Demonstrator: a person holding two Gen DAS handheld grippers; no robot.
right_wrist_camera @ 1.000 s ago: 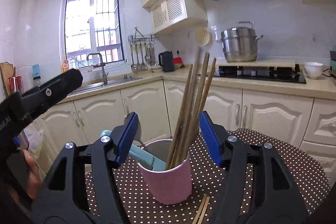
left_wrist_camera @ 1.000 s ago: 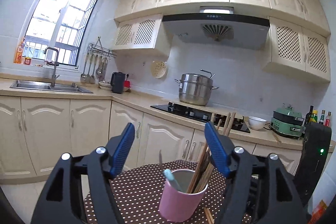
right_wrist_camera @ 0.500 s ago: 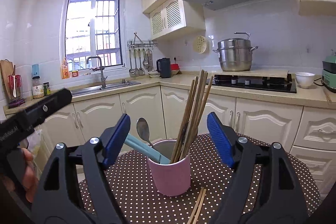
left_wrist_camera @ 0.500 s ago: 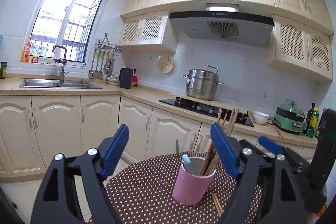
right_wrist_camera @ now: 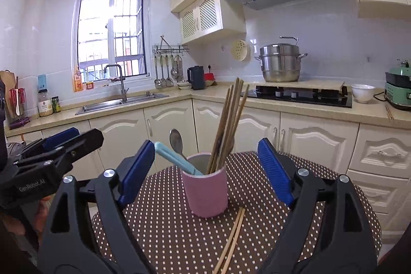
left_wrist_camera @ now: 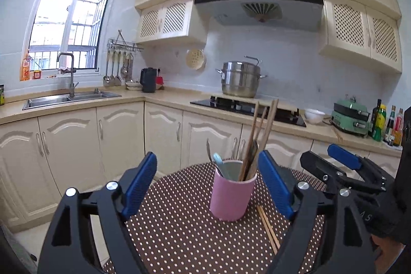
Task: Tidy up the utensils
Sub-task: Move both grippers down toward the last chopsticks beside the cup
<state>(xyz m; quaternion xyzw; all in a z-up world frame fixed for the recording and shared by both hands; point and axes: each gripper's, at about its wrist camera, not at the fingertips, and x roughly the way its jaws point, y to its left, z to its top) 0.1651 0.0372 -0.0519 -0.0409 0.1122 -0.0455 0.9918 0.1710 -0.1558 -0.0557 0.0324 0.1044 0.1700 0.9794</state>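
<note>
- We are holding the left gripper (left_wrist_camera: 208,184) wide open, gripping nothing.
- We are opening the right gripper (right_wrist_camera: 206,168), empty too.
- The pink cup (right_wrist_camera: 205,193) is standing mid-frame on the dotted table (right_wrist_camera: 257,235), holding chopsticks (right_wrist_camera: 228,125); a loose pair of chopsticks (right_wrist_camera: 231,240) is lying lower right.

I drew both grippers back from the pink cup (left_wrist_camera: 232,193). Left gripper (left_wrist_camera: 209,186) jaws have spread wider; right gripper (right_wrist_camera: 205,170) jaws are opening, nothing pressed between them.

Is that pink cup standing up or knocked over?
Upright: the pink cup stands on its base, rim up, chopsticks poking out.
</note>
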